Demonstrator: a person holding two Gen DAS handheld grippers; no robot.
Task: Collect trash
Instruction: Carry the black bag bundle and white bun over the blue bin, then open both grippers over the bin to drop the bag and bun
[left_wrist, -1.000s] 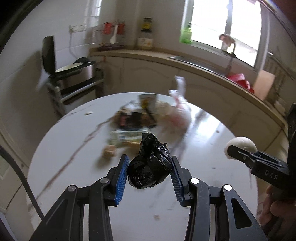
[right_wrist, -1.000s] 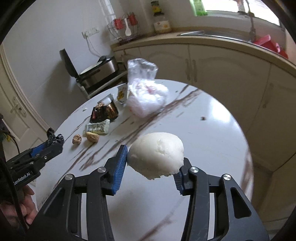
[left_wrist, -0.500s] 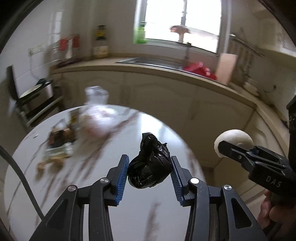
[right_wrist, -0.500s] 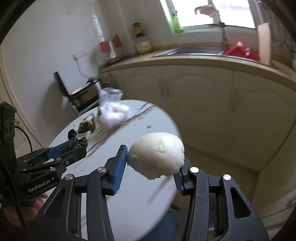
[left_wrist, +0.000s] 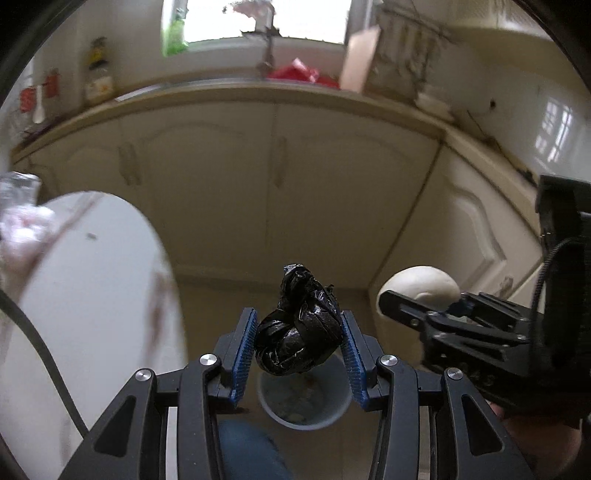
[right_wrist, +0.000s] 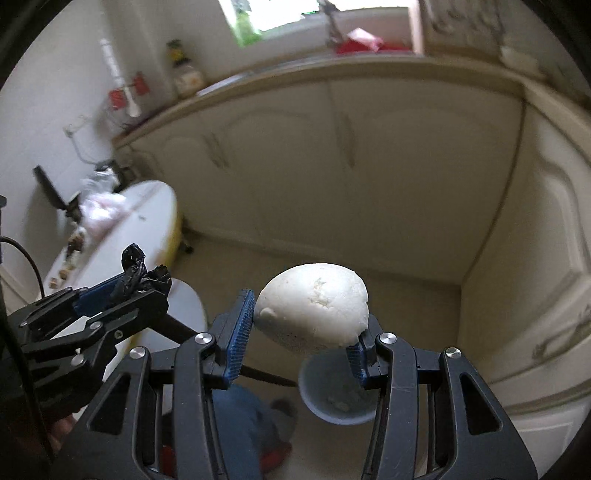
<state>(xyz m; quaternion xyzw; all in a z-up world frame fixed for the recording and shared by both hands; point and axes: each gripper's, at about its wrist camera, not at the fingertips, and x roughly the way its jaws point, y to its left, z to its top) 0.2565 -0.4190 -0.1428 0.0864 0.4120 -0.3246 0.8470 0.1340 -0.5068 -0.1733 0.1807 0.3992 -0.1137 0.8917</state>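
Left wrist view shows our left gripper (left_wrist: 298, 341) clamped on a crumpled black bag (left_wrist: 298, 332), held in the air above a pale bin (left_wrist: 334, 406) that stands on the floor below. At the right of that view our right gripper (left_wrist: 421, 310) pinches a white bun (left_wrist: 419, 282), beside the bag and apart from it. Right wrist view confirms this: the bun (right_wrist: 314, 304) sits squeezed between the blue pads (right_wrist: 242, 325), and the bin (right_wrist: 314, 391) lies beneath and slightly near of it, with scraps in its bottom. The table (right_wrist: 122, 236), with more litter and a clear bag on it, lies off to the left. We judge that we are at the dropping step, both pieces carried over the bin. Next we need each piece centred over the rim, then the jaws opened. The bun overhangs the near rim, so it could fall outside; the bag may cling to the pads.
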